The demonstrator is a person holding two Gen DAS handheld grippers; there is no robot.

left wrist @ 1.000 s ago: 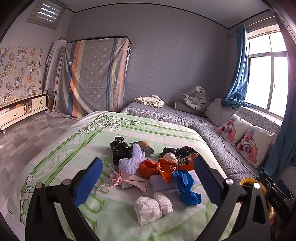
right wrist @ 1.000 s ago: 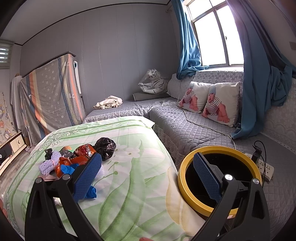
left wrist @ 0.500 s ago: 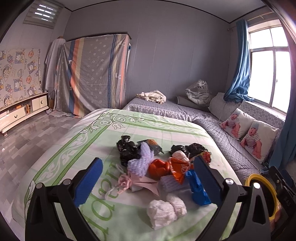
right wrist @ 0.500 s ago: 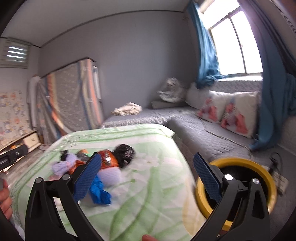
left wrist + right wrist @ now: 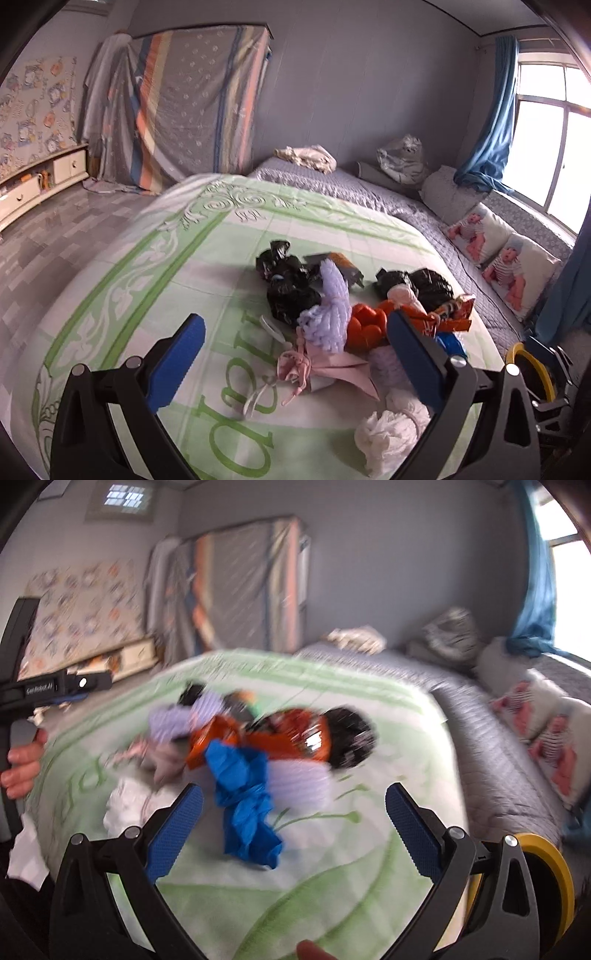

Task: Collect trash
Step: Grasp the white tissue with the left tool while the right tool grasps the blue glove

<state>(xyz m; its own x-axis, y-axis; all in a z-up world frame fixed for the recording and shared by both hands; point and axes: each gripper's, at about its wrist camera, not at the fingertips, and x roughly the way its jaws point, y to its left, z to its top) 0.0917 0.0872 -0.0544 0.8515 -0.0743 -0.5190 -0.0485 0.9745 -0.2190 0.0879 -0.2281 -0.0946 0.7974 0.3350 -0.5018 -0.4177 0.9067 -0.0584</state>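
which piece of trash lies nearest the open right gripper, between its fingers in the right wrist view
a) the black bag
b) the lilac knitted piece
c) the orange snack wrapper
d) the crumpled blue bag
d: in the right wrist view the crumpled blue bag lies on the green bedspread just ahead of the open right gripper, while the rest of the pile sits farther back.

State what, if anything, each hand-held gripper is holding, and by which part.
Nothing is held. The left hand-held gripper and the right hand-held gripper are both open and empty above the trash pile on the bed.
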